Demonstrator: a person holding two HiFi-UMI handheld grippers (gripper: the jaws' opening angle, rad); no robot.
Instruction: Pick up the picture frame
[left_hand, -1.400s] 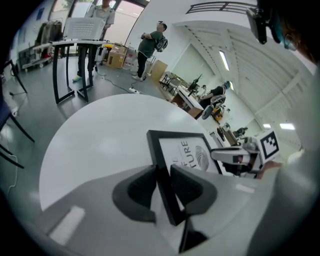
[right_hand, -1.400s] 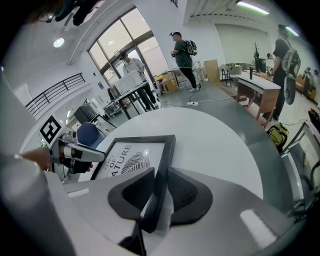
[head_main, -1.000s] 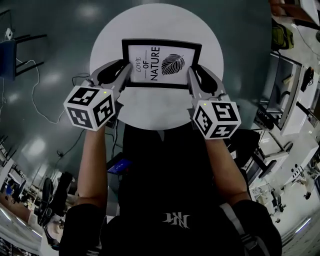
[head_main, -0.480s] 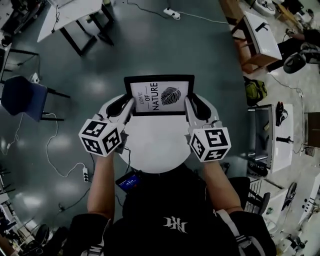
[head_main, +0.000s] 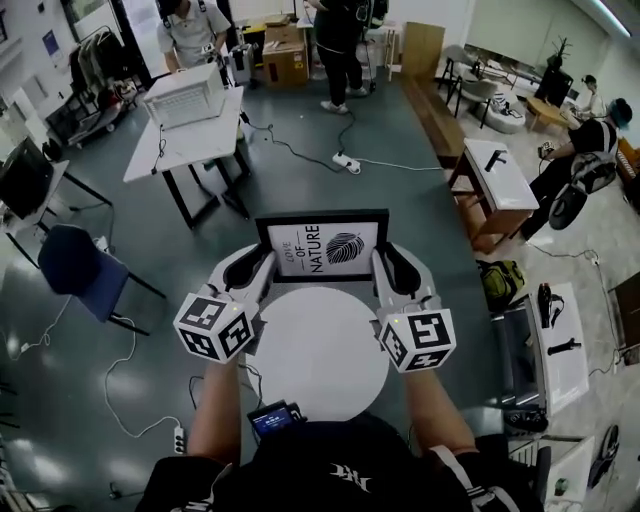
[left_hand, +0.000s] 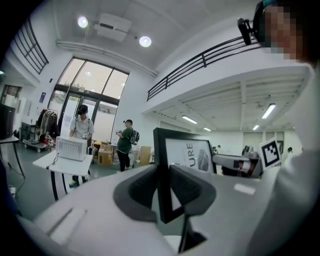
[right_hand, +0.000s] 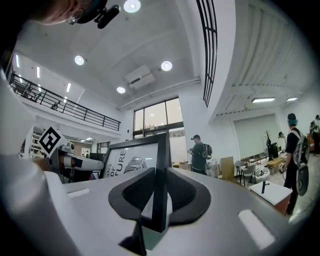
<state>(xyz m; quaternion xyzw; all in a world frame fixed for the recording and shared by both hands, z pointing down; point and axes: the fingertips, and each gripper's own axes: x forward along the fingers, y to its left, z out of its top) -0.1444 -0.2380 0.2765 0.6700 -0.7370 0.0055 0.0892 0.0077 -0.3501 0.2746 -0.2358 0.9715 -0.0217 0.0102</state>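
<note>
The black picture frame (head_main: 322, 246) with a leaf print and lettering is held upright in the air, above the far edge of the white round table (head_main: 320, 355). My left gripper (head_main: 262, 264) is shut on its left edge and my right gripper (head_main: 384, 262) is shut on its right edge. In the left gripper view the frame's (left_hand: 186, 152) black border runs between the dark pads of the left gripper (left_hand: 162, 186). In the right gripper view the frame's (right_hand: 131, 159) right border is clamped in the right gripper (right_hand: 159, 192). Both grippers point roughly level.
A blue chair (head_main: 72, 266) stands on the floor at left. A white table (head_main: 192, 130) bearing a white box stands at the far left, another white table (head_main: 497, 172) at right. People stand at the far end. Cables (head_main: 330, 160) cross the floor.
Both grippers have risen together with the frame, lifting it off the round table, which now looks smaller below. The frame has tipped from lying nearly flat to standing upright.
</note>
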